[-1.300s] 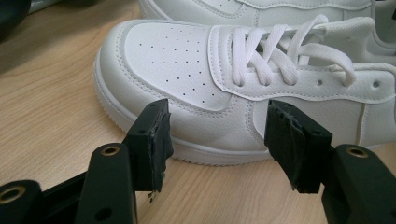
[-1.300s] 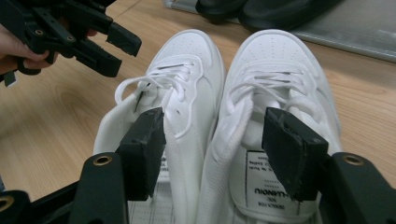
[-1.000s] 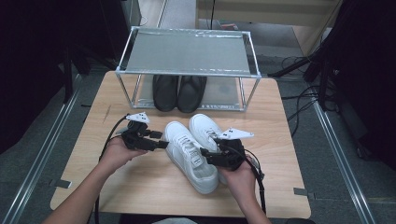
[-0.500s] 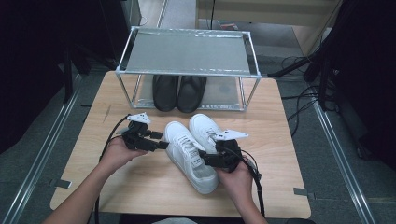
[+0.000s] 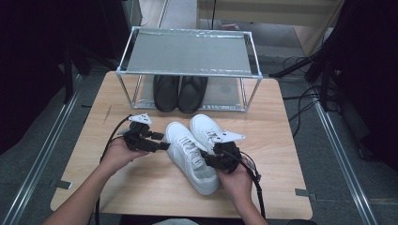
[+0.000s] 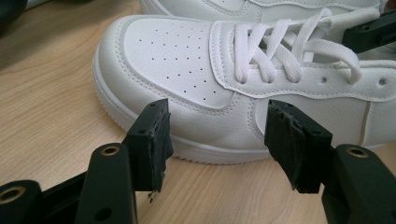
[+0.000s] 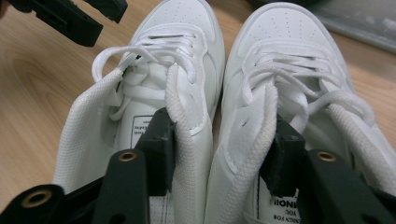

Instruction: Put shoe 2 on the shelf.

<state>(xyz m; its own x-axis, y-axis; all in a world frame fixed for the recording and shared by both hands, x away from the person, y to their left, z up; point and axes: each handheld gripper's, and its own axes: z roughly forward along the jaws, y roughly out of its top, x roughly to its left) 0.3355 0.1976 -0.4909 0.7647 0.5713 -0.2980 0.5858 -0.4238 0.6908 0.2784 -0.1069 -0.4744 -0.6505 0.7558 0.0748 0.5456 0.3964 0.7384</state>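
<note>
Two white sneakers lie side by side on the wooden table, the left one (image 5: 190, 157) (image 7: 140, 93) and the right one (image 5: 206, 126) (image 7: 289, 70). My right gripper (image 5: 207, 161) (image 7: 219, 140) has one jaw inside each shoe's opening. Its jaws have just been closing, and the pads now squeeze the two inner collars together. My left gripper (image 5: 162, 145) (image 6: 217, 140) is open and low over the table. Its jaws point at the outer side of the left sneaker (image 6: 187, 70) near the toe, and nothing lies between them.
A metal-framed rack (image 5: 187, 51) stands at the table's far edge, with a pair of black shoes (image 5: 180, 93) under its shelf. Cables trail from both grippers toward the near edge. Bare wood (image 5: 291, 140) lies on either side of the sneakers.
My right gripper has edged slightly left and nearer, and its jaws have narrowed onto the sneakers' inner collars. The left gripper and the sneakers have stayed put.
</note>
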